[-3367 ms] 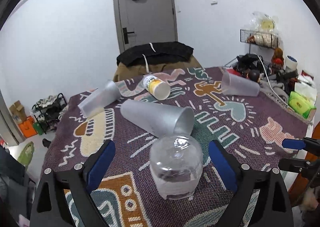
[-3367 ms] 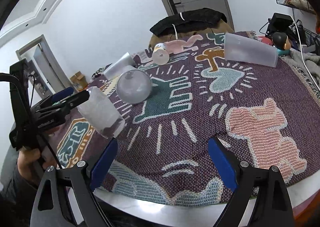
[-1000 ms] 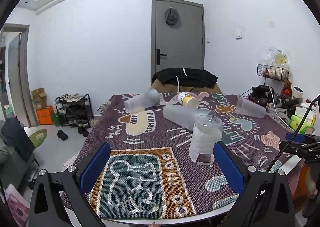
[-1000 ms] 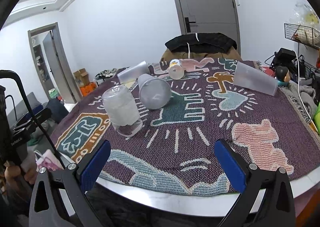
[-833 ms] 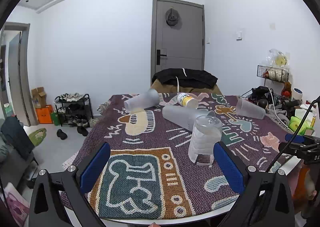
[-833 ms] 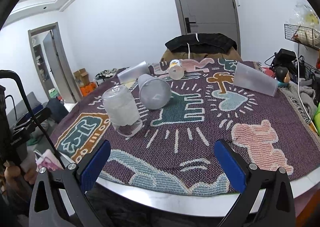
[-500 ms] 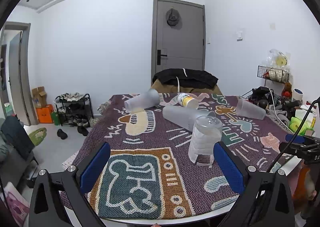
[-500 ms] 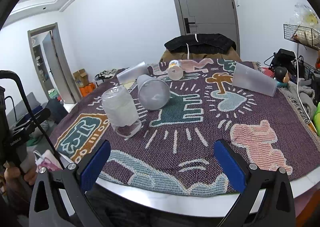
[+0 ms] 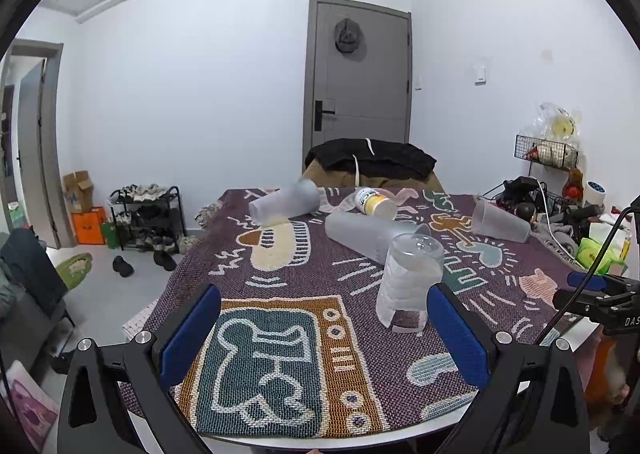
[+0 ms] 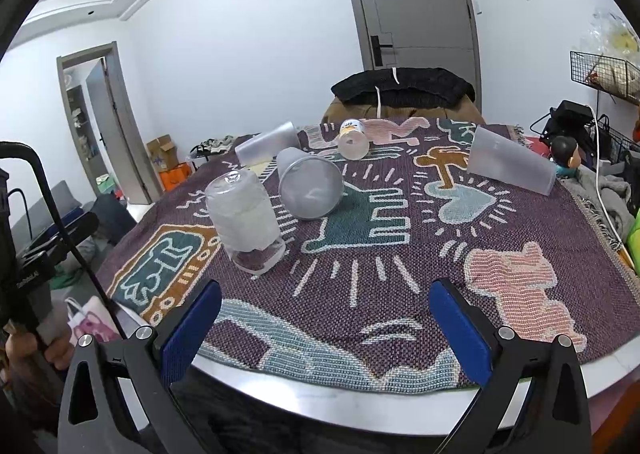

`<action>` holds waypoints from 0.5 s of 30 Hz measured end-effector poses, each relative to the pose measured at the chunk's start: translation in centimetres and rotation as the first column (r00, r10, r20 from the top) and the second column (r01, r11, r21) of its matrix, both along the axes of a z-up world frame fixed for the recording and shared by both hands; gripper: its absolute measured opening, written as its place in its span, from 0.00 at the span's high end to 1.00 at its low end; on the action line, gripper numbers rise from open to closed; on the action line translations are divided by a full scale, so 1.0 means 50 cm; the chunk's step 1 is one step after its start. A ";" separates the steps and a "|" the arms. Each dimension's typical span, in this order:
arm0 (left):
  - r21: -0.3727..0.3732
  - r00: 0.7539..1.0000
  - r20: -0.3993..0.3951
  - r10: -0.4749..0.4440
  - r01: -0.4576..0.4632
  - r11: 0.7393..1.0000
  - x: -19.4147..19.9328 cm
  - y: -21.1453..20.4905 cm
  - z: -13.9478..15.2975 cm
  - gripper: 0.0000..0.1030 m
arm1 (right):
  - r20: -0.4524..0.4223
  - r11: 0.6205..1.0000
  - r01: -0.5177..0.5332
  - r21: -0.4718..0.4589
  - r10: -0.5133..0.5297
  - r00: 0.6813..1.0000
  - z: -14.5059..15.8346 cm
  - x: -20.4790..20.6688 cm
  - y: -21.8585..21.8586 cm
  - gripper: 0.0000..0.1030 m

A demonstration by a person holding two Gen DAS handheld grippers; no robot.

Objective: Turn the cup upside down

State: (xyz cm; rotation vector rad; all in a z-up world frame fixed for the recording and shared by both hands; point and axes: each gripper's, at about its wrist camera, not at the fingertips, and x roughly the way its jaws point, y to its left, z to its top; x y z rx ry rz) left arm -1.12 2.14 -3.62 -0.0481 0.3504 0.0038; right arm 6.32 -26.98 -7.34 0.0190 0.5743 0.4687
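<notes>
Cup: clear ribbed cup (image 9: pixel 411 284) (image 10: pixel 244 220) stands mouth-down on the patterned rug (image 9: pixel 280 354) (image 10: pixel 500 294), same spot as half a second ago.
Left gripper (image 9: pixel 325 336): fingers spread wide, empty, still pulled back near the table edge.
Right gripper (image 10: pixel 326 328): fingers spread wide, empty, unmoved.
Nearby: frosted tumbler (image 9: pixel 362 232) (image 10: pixel 310 188) lies on its side just behind the cup.

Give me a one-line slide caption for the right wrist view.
Open right gripper faces the rug-covered table: one clear cup stands upside down, three frosted cups lie on their sides.
</notes>
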 end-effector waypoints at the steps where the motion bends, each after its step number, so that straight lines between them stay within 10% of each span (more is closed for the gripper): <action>1: -0.001 1.000 -0.001 -0.001 0.001 1.000 0.000 0.000 0.000 0.00 | 0.004 1.000 0.000 -0.001 0.000 1.000 0.001 -0.001 0.000 0.00; 15: -0.002 1.000 -0.003 -0.011 0.011 1.000 0.000 -0.011 0.009 0.00 | 0.033 1.000 0.016 0.011 -0.017 0.999 0.010 -0.006 -0.014 0.00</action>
